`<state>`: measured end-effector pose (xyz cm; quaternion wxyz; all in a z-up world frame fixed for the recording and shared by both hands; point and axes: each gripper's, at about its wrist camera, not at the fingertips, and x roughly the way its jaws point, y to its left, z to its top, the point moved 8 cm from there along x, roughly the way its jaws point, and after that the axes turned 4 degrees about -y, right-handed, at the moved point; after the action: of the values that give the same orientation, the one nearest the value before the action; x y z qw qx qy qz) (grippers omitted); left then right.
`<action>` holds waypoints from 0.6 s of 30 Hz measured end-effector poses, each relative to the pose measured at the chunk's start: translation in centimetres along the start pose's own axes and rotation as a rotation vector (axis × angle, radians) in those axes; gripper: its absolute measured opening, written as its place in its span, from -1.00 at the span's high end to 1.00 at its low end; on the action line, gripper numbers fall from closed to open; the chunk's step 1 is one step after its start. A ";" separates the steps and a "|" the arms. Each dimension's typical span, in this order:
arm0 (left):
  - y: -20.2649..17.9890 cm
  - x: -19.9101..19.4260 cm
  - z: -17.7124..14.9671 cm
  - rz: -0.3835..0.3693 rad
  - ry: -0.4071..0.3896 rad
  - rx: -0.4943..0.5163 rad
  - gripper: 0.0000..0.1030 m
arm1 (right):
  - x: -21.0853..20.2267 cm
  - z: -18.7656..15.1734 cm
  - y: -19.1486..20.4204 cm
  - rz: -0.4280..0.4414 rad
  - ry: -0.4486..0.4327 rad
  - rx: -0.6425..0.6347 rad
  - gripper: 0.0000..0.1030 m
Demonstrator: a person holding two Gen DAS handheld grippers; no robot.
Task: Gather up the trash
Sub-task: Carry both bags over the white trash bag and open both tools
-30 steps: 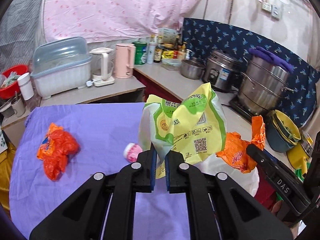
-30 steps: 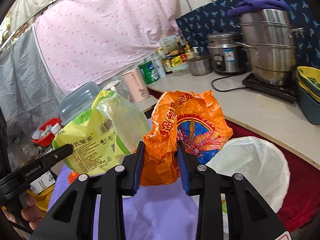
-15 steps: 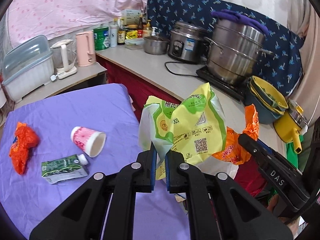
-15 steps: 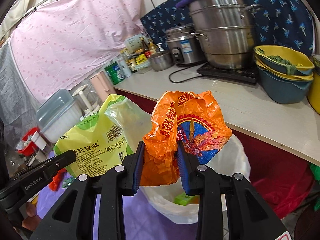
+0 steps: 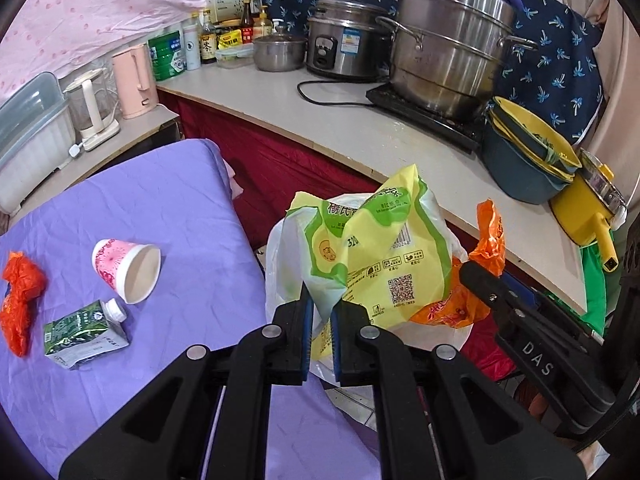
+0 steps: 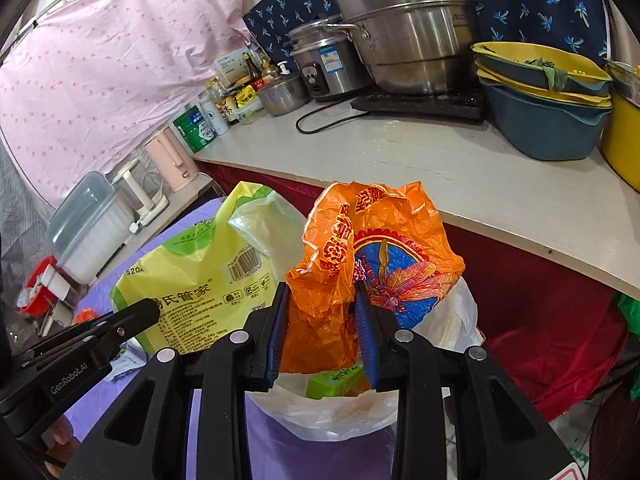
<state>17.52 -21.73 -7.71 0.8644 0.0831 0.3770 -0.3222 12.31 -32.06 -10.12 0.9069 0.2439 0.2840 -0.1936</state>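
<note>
My left gripper [image 5: 320, 312] is shut on a yellow-green plastic package [image 5: 380, 248], held over the white-lined trash bin [image 5: 280, 264] beside the table; the package also shows in the right wrist view [image 6: 196, 280]. My right gripper [image 6: 322, 320] is shut on a crumpled orange plastic bag [image 6: 372, 248], held above the same bin [image 6: 332, 412], where a green carton [image 6: 336, 382] lies inside. The orange bag [image 5: 486, 240] shows right of the package in the left wrist view. On the purple table [image 5: 180, 208] lie a pink paper cup [image 5: 128, 270], a green carton [image 5: 84, 334] and another orange bag [image 5: 20, 296].
A counter [image 5: 360, 136] behind the bin holds steel pots [image 5: 448, 48], a rice cooker [image 5: 344, 44], stacked basins [image 5: 528, 160], bottles and a pink kettle [image 5: 134, 80]. A red cloth [image 6: 540, 300] hangs under the counter. A dish rack [image 5: 32, 136] stands at far left.
Both grippers have swung right and down from over the table to over the bin, each still holding its bag. The cup and carton have come into view on the table.
</note>
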 end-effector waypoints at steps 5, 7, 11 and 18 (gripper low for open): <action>-0.3 1.3 -0.4 -0.016 0.023 -0.002 0.74 | 1.1 -0.5 -0.3 -0.002 0.025 -0.002 0.36; -0.3 1.8 -0.5 -0.015 0.033 -0.004 0.62 | 1.6 -0.6 -0.4 -0.005 0.035 0.000 0.30; 0.5 1.9 -0.5 -0.008 0.019 -0.038 0.02 | 2.0 -0.8 -0.5 -0.009 0.035 0.004 0.16; 1.9 1.6 -0.1 0.013 0.003 -0.070 -0.17 | 1.8 -0.3 -0.4 -0.012 0.018 0.011 -0.04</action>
<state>19.43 -20.94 -9.09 0.8682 0.0556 0.3889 -0.3032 13.36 -32.64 -11.59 0.9018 0.2489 0.2926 -0.1983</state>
